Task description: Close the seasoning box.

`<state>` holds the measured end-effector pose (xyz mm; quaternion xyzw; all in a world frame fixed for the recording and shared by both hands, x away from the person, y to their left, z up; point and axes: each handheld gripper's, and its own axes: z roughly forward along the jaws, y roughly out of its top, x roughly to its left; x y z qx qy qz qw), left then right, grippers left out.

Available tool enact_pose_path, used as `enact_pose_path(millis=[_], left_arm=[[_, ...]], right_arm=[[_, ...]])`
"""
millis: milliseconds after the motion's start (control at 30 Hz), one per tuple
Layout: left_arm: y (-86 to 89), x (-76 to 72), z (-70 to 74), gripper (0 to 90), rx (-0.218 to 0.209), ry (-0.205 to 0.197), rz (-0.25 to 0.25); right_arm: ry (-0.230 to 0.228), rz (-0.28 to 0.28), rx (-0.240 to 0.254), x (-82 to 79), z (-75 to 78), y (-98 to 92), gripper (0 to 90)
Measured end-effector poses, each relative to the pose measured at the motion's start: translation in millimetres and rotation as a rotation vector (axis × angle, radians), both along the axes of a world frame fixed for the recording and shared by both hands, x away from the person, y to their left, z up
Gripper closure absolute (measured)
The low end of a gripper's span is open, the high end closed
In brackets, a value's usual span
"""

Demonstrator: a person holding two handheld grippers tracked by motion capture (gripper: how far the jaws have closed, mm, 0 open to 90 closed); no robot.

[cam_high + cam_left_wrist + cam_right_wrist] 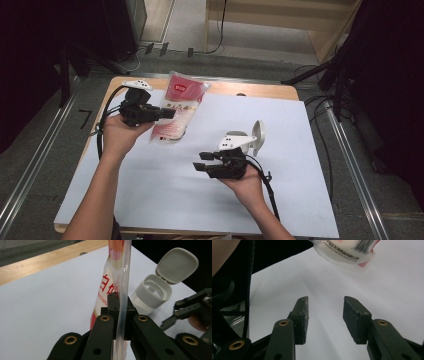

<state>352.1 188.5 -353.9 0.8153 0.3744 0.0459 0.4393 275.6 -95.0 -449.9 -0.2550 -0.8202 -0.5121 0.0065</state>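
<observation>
Here, pouch (178,107) upright, slightly tilted

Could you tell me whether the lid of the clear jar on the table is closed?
No, the jar stands with its grey hinged lid flipped up and open.

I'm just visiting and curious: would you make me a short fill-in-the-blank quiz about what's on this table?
1. The left gripper is clamped on the edge of a red and white ____.
2. The right gripper has nothing between its pads; its jaws stand ____.
3. The lid of the clear jar is flipped ____.
4. The sheet covering the table is ____ in colour.

Missing words: bag; open; open; white
</observation>
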Motion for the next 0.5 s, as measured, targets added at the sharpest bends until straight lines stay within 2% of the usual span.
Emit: enact_pose_path(millis=[133, 233, 300, 367, 500], left_arm=[[-3.9, 9.8, -11.2, 90.0, -0.001, 0.001, 0.015], [-6.5, 16.3, -20.6, 90.0, 0.008, 0.017, 0.01], [-7.7, 19.1, -30.0, 90.0, 0.005, 0.021, 0.011], [-8.3, 20.6, -35.3, 90.0, 0.006, 0.026, 0.014], [-10.5, 22.8, -45.7, 90.0, 0.006, 0.023, 0.018]], right_arm=[[-0.013, 0.01, -0.033, -0.1, 1.7, -9.7, 55.9], [-0.002, 0.032, -0.051, -1.5, 1.9, -16.5, 53.6], [0.01, 0.063, -0.044, -4.5, 1.7, -22.8, 53.3], [-0.002, 0.073, -0.036, -9.6, 2.1, -30.0, 53.4], [-0.022, 0.068, -0.015, -16.5, 3.0, -42.5, 53.6]])
